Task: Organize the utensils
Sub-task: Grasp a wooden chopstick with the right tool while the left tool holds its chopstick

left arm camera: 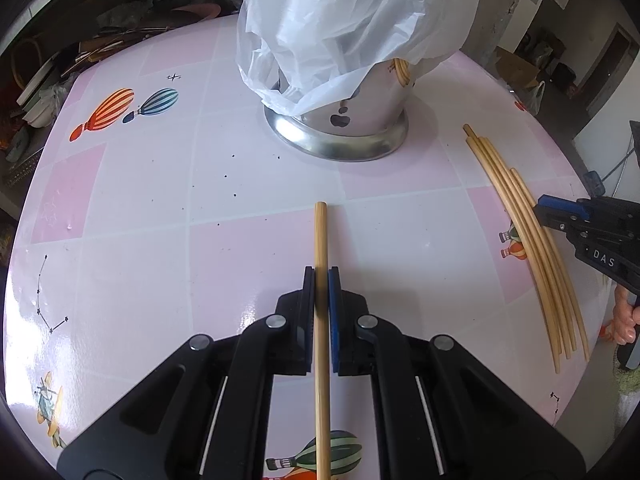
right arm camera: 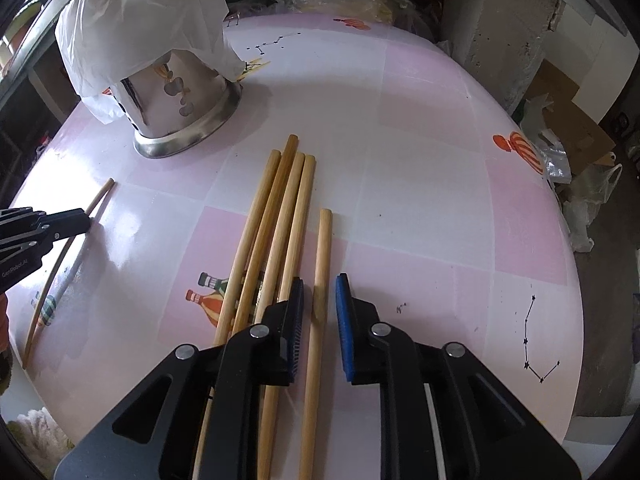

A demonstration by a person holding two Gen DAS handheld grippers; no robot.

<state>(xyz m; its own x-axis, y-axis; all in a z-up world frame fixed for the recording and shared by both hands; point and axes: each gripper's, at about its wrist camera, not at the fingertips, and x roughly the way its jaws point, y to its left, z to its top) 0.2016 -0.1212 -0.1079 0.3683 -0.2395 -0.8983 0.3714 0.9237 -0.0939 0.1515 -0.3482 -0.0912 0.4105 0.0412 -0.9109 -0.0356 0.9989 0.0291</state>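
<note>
My left gripper is shut on a single wooden chopstick, which runs between its pads and points toward the steel utensil holder. A white plastic bag is draped over the holder. In the right wrist view, my right gripper stands open over the pink table. One chopstick lies between its fingers with a gap on both sides. A bundle of several chopsticks lies just left of it. The left gripper with its chopstick shows at the left edge.
The holder stands at the far left in the right wrist view. The round table's edge curves close on the right. Boxes and plastic bags lie beyond it. A hand holds the right gripper beside the chopstick pile.
</note>
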